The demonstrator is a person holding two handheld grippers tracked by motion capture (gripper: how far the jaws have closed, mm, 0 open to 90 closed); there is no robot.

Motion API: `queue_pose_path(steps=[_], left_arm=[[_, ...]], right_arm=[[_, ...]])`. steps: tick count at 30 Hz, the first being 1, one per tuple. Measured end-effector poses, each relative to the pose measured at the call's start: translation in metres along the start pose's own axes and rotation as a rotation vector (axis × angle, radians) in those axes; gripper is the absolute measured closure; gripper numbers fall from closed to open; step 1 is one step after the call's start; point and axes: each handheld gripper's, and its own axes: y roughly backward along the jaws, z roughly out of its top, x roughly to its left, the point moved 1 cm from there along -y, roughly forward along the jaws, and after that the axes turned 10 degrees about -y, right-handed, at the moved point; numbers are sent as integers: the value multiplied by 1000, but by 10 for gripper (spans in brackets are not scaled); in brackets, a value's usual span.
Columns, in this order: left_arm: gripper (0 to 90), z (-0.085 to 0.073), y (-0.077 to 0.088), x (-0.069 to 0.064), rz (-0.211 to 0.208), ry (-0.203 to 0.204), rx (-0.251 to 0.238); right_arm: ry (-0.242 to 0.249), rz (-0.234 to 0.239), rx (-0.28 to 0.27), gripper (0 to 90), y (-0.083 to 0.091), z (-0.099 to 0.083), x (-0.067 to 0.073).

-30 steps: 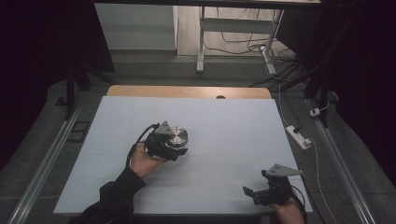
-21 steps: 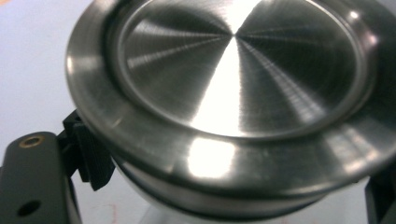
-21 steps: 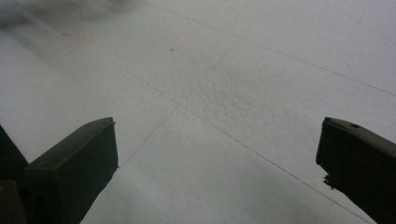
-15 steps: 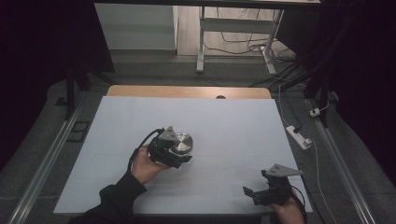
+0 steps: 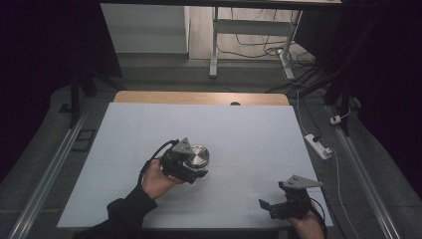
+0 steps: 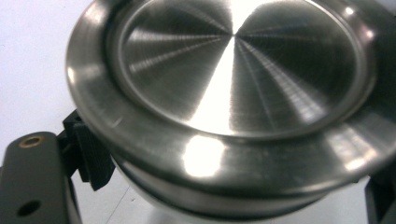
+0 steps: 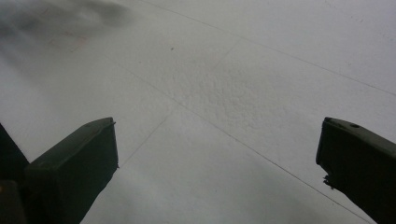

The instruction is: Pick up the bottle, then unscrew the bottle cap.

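A round brushed-steel dish (image 5: 198, 157) with a wide flat rim is held just above the white tabletop (image 5: 259, 134), left of its middle. My left gripper (image 5: 193, 168) is shut on it from the near-left side. In the left gripper view the steel dish (image 6: 233, 88) fills the frame, and one ribbed black pad (image 6: 91, 156) presses under its rim. My right gripper (image 5: 271, 206) rests low at the table's near right corner, held by a hand. Its jaws stand wide open over bare tabletop (image 7: 224, 93), with the right gripper (image 7: 217, 163) holding nothing.
A wooden strip (image 5: 199, 97) borders the table's far edge. A white power strip (image 5: 318, 146) with its cable lies on the floor to the right. Metal rails (image 5: 47, 174) run along both sides, and desk legs (image 5: 214, 45) stand beyond.
My left hand has carried the steel dish a little to the right and toward the near edge. The right gripper has stayed where it was.
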Motion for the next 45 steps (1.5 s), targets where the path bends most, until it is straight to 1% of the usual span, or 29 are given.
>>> queue_pose_path(steps=[12, 14, 17, 18, 20, 22, 28, 41, 45], left_arm=[[150, 1, 0, -1, -4, -1, -5], [150, 1, -1, -1, -5, -4, -9], [150, 1, -1, -1, -4, -9, -8], [150, 1, -1, -1, -2, -5, -8], [150, 1, -1, -1, 4, -13, -7], [150, 0, -1, -1, 4, -11, -9], [150, 1, -2, -1, -2, -16, -7], [150, 3, -2, -3, -9, -22, -11], [150, 3, -2, -4, -8, -24, -13]], right_arm=[[5, 1, -10, 0, 1, 0, 1], [0, 7, -16, 0, 1, 1, 1], [3, 10, -23, 0, 2, 2, 3], [4, 10, -27, 0, 2, 3, 4], [4, 17, -30, 0, 3, 4, 5], [10, 24, -33, 0, 3, 5, 7], [31, 58, -46, 0, 2, 11, 15], [68, 156, -85, 0, -6, 32, 37], [90, 171, -83, 0, -10, 38, 44]])
